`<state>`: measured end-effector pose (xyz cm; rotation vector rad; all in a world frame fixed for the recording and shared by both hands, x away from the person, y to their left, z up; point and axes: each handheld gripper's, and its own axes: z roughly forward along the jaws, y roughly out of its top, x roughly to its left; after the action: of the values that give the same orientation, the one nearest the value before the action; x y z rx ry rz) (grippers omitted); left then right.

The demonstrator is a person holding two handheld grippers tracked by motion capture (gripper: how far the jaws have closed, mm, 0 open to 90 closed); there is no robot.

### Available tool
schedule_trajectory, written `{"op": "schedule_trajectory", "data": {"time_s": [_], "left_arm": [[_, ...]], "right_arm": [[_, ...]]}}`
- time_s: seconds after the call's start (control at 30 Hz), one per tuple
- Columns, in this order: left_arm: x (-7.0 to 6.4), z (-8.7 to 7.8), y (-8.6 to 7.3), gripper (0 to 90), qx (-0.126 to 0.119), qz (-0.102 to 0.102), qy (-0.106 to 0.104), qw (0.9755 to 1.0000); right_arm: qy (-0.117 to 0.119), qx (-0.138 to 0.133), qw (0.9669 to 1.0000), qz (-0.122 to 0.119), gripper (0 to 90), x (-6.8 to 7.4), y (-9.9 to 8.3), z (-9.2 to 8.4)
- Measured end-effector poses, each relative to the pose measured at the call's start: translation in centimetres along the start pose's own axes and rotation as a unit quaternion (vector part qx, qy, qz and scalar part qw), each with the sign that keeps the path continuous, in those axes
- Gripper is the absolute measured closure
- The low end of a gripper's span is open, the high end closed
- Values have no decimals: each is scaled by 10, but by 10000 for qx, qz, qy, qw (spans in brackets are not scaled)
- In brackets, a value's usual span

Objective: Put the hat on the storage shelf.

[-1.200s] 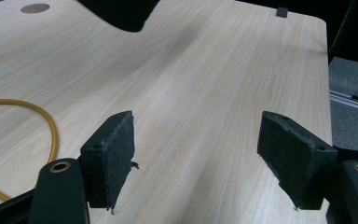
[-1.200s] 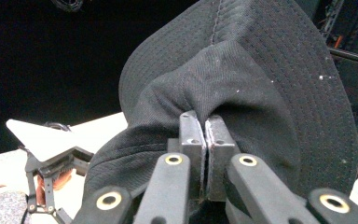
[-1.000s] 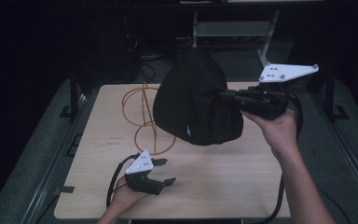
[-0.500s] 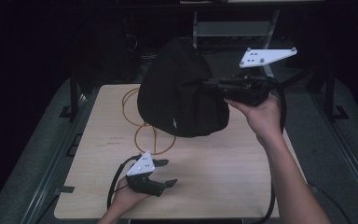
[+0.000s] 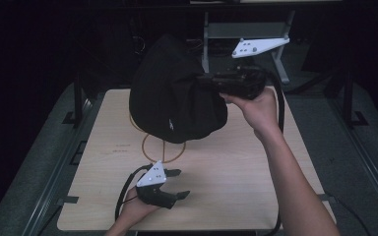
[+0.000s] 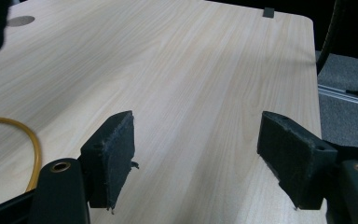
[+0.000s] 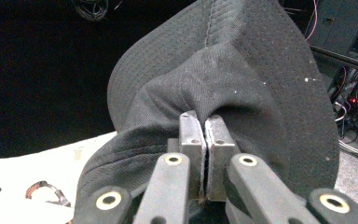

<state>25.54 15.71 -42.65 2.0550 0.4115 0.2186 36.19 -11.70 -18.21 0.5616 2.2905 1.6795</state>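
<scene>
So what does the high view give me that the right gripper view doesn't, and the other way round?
High view: the left hand-held gripper with open jaws low over the wooden table, beside the orange rings drawn on it, and the black hat hanging clear above the board. Right gripper view: the right hand-held gripper with its pads shut tight on a pinched fold of the hat's fabric, and the hat's stitched seam. Both: the hat held up by the right hand-held gripper, over the light tabletop.

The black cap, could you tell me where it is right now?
In the high view the black cap hangs above the table's far end, pinched in the right claw.
</scene>
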Motion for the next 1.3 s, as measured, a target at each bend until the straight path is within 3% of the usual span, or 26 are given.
{"op": "schedule_trajectory", "data": {"time_s": [0.2,0.33,0.37,0.63,0.97,1.3], "left_arm": [[0,0,0,269,-32,-11,-5,10000],[1,0,0,269,5,55,-5,10000],[2,0,1,269,13,156,-4,9999],[0,2,1,269,-6,86,-28,10000],[0,2,1,269,17,78,-63,9999],[-3,7,2,269,127,244,-68,9996]], "right_arm": [[59,61,10000,-32,881,-3,13,16],[93,113,9998,-111,881,-6,19,28],[91,141,9998,-130,881,-7,21,31],[102,292,9995,-105,881,-16,29,56],[147,257,9995,84,880,-26,33,79],[153,294,9992,202,880,-34,32,102]]}}
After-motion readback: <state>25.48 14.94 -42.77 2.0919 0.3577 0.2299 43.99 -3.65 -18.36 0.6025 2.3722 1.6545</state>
